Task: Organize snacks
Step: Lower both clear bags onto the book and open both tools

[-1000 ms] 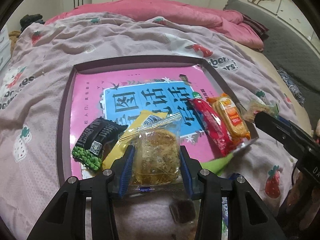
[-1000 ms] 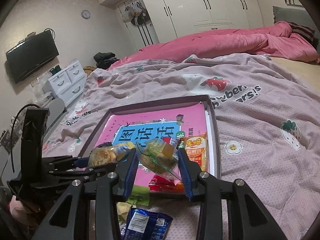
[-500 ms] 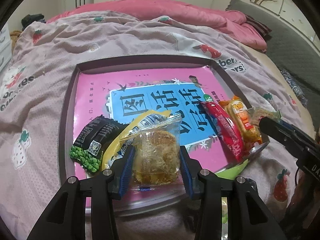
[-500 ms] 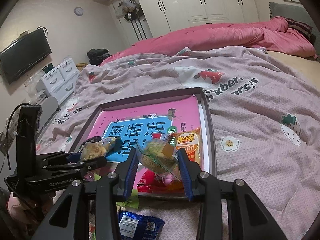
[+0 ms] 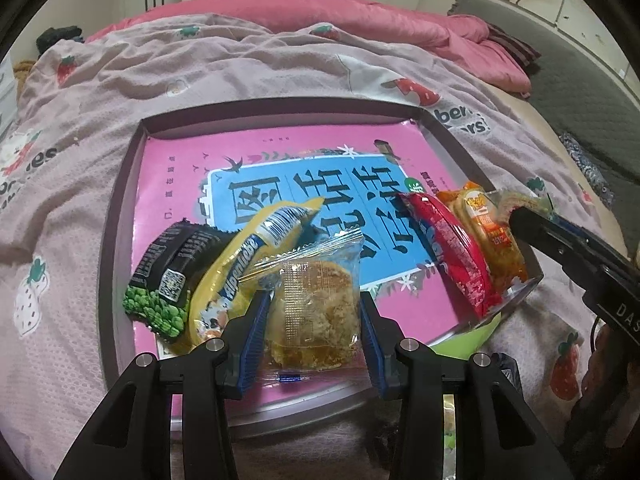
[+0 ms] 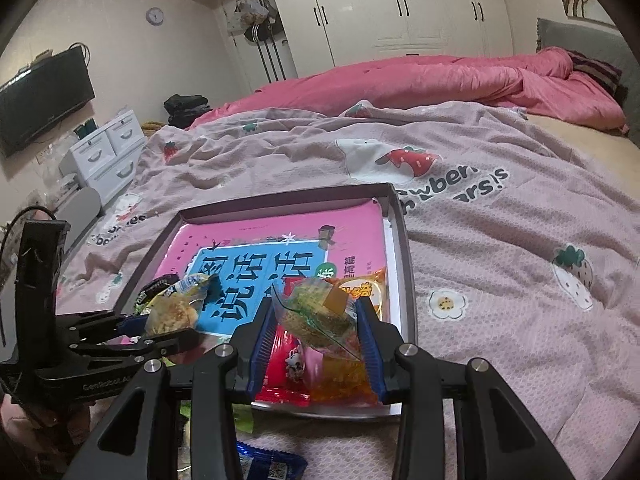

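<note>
A shallow tray [image 5: 120, 216] with a pink and blue printed bottom lies on the bed. My left gripper [image 5: 314, 320] is shut on a clear-wrapped brown pastry [image 5: 316, 312], held over the tray's near edge. Beside it in the tray lie a black-and-green pea packet [image 5: 168, 276] and a yellow packet [image 5: 244, 256]. My right gripper [image 6: 316, 328] is shut on a clear-wrapped greenish cake [image 6: 316, 316] above the tray's near right corner. Below it lie a red packet [image 5: 452, 248] and an orange packet [image 5: 488, 232]. The left gripper [image 6: 160, 328] with its pastry shows at the left of the right wrist view.
A pink strawberry-print blanket [image 6: 500, 240] covers the bed, with a rumpled pink duvet [image 6: 440, 80] behind. A blue packet [image 6: 272, 464] and a green wrapper [image 6: 244, 416] lie on the blanket in front of the tray. White drawers [image 6: 108, 152] and a wall TV [image 6: 40, 104] stand at left.
Both grippers have come a little further over the tray with their packets; the tray's near edge now lies under the left gripper. Both grips are unchanged.
</note>
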The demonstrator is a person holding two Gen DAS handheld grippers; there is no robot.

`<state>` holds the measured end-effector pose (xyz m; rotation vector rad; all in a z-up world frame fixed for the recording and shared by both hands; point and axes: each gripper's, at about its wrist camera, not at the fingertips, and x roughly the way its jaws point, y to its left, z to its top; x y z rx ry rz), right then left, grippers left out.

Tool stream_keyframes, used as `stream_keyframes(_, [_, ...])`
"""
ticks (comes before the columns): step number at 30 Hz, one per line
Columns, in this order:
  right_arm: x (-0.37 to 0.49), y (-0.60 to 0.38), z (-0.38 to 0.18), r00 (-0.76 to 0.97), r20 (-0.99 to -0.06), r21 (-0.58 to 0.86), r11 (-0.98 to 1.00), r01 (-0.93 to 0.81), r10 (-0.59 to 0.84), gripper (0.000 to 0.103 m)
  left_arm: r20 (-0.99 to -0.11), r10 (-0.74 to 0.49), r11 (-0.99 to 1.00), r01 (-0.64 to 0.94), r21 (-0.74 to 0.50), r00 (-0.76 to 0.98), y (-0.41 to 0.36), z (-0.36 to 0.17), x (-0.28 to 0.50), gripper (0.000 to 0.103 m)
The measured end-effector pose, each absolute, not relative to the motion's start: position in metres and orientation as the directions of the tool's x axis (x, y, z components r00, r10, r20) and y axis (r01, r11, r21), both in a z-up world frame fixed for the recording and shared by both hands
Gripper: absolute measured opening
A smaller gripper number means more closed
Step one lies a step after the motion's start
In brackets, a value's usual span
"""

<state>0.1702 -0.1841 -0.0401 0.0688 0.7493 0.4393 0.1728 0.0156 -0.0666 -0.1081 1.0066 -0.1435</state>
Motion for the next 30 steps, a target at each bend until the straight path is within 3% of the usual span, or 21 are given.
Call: stream_keyframes(30, [0.167,-0.168,-0.057,0.568,-0.677,0.259,0.874,-0.412,0.468,0.041,-0.833,-0.178,0.984,0.067,-0.167,0.524,0.018,-0.067,0.17,0.045])
